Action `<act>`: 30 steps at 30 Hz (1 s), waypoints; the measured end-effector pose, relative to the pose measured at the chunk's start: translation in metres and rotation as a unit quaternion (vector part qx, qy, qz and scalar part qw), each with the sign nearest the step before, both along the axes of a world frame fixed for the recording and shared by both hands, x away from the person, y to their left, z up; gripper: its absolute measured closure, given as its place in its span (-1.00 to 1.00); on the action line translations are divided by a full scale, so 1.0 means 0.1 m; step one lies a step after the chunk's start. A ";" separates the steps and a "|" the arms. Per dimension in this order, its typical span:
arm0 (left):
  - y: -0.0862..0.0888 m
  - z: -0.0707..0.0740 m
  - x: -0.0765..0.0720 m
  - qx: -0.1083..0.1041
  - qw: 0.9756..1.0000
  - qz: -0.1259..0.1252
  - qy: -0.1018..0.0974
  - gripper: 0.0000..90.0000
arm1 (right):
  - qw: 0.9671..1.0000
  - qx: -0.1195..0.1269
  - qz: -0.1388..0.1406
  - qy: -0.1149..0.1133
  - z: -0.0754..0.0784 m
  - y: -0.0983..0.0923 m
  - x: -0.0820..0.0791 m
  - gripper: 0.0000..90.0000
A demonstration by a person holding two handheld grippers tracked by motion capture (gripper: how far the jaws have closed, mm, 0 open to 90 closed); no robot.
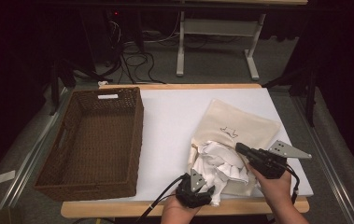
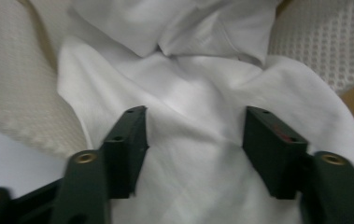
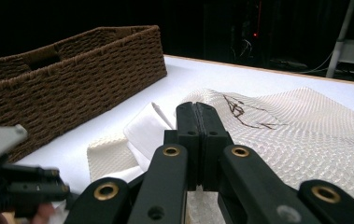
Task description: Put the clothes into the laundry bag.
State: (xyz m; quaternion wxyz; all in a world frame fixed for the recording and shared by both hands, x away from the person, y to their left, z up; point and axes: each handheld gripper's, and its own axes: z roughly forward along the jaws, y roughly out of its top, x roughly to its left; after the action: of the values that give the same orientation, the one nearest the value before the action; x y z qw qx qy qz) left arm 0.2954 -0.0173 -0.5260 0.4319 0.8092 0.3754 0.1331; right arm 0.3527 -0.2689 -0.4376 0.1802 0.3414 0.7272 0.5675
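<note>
White shirt (image 1: 219,164) half in cream mesh bag (image 1: 240,123), left gripper (image 1: 206,192) open over shirt, right gripper (image 1: 238,148) pinched shut on the bag's edge.

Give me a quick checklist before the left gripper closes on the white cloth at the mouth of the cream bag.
1. Left gripper jaws apart: ok, they stand open.
2. White cloth between the jaws: ok, it lies in the gap, pads not pressing on it.
3. Cream bag clear of the left jaws: ok, the bag's mesh lies to either side of them.
4. Right gripper shut: ok, pads meet.
5. Right gripper holds the bag: cannot tell, no fabric shows between its pads.
6. Basket free to take the cloth: ok, it stands open on the table.
</note>
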 end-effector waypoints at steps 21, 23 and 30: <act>0.03 0.42 0.05 -0.059 0.997 0.029 -0.034 0.94 | 1.000 0.001 0.002 0.000 -0.01 0.00 0.00 1.00; 0.01 0.45 0.07 -0.060 0.997 0.027 -0.036 0.94 | 1.000 0.001 0.001 0.000 0.00 0.00 0.00 1.00; -0.16 0.54 0.23 -0.071 0.995 0.034 -0.054 0.96 | 1.000 0.001 0.002 0.000 0.00 0.01 0.00 1.00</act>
State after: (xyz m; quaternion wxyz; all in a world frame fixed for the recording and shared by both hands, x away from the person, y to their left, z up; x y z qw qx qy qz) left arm 0.3186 -0.0334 -0.4717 0.5035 0.7547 0.3873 0.1640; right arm 0.3528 -0.2684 -0.4381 0.1785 0.3400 0.7275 0.5686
